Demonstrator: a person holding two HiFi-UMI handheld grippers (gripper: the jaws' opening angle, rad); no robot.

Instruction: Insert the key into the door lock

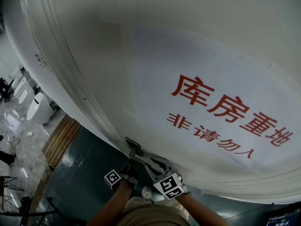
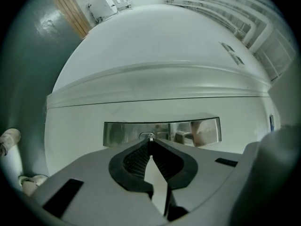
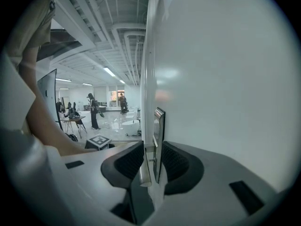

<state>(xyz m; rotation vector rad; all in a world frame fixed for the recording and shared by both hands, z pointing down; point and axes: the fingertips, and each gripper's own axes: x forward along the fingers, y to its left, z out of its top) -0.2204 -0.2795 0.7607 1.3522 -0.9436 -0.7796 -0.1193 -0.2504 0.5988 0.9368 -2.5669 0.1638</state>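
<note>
A white door (image 1: 155, 55) carries a steel lock plate (image 2: 188, 132) with a keyhole (image 2: 146, 135). My left gripper (image 2: 150, 143) is shut on the key (image 2: 150, 137), whose small metal tip shows at the jaw tips right at the keyhole. In the head view the left gripper (image 1: 127, 169) points up at the lock plate (image 1: 133, 146). The right gripper (image 1: 159, 167) sits just right of it at the door handle (image 1: 145, 159). In the right gripper view the silver handle (image 3: 144, 166) lies between the jaws of the right gripper (image 3: 151, 149), shut on it, with the plate (image 3: 159, 135) seen edge-on.
A paper sign with red characters (image 1: 225, 112) is stuck on the door. The door frame (image 1: 70, 74) runs along the left. Wooden and dark floor (image 1: 80, 173) lies below. Far off in the hall stand people (image 3: 93, 109) and tables (image 3: 73, 121).
</note>
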